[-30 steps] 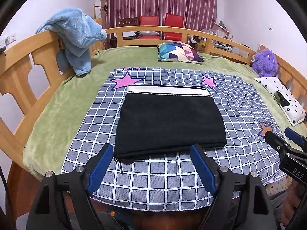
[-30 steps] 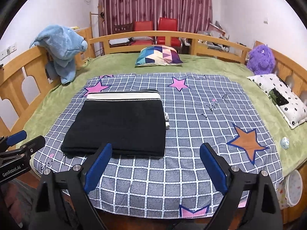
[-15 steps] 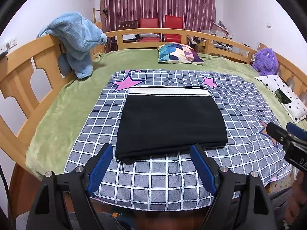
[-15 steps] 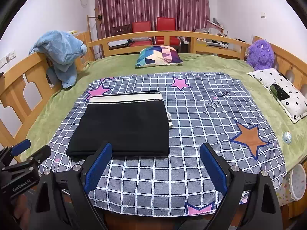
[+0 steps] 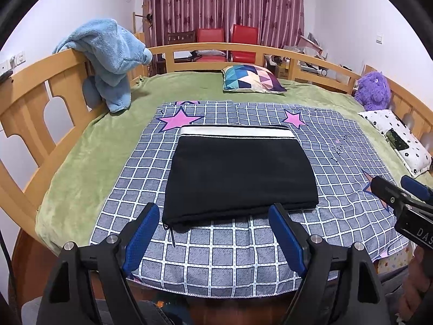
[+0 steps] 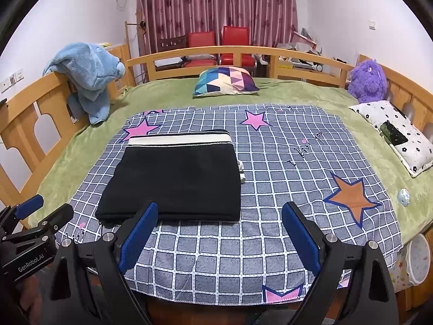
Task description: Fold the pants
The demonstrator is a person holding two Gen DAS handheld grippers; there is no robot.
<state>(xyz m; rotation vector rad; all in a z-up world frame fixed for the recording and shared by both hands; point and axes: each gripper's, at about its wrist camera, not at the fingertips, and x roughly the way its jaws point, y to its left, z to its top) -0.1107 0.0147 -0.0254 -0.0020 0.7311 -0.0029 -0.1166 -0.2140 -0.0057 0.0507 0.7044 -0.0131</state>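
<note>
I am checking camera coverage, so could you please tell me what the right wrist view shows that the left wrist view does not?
Only the right wrist view shows the orange star whole, a small pale blue object beside it and the right tool head-on. Only the left wrist view shows the left tool head-on. Both show the folded black pants on the checked blanket, with both tools open and empty.

A home bedroom: a wooden-railed bed (image 5: 32,113) under a green blanket (image 5: 89,146), a patterned pillow (image 6: 226,81) at the far end, a purple plush toy (image 6: 366,81) far right, striped curtains (image 6: 216,8) behind.
</note>
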